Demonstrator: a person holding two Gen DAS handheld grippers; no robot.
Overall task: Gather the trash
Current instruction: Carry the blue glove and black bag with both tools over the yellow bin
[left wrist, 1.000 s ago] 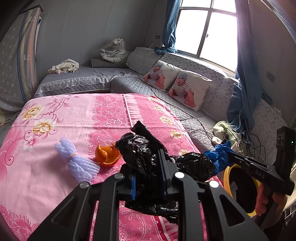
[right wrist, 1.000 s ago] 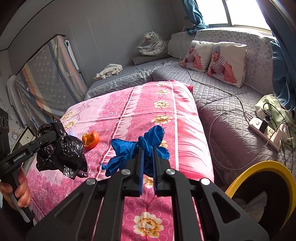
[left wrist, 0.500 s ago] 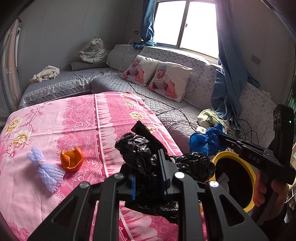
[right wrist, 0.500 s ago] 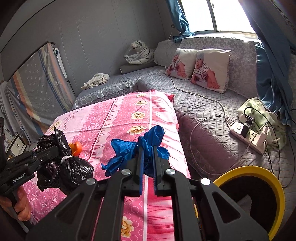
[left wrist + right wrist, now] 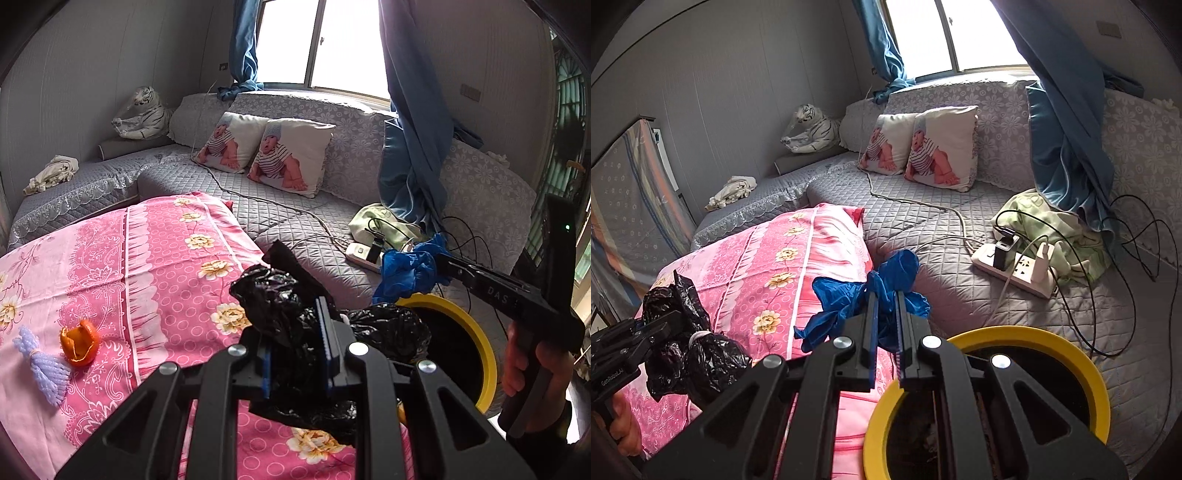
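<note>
left gripper point(image 5: 297, 332) pinches black bag point(image 5: 280, 306), right gripper point(image 5: 886, 306) pinches blue glove point(image 5: 871, 291); early release likely misses yellow bin point(image 5: 1071, 354), trash lands beside.

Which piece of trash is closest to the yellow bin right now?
The blue glove, clamped in the right gripper just above the bin's yellow rim. The black bag trails; the orange peel lies farthest.
</note>
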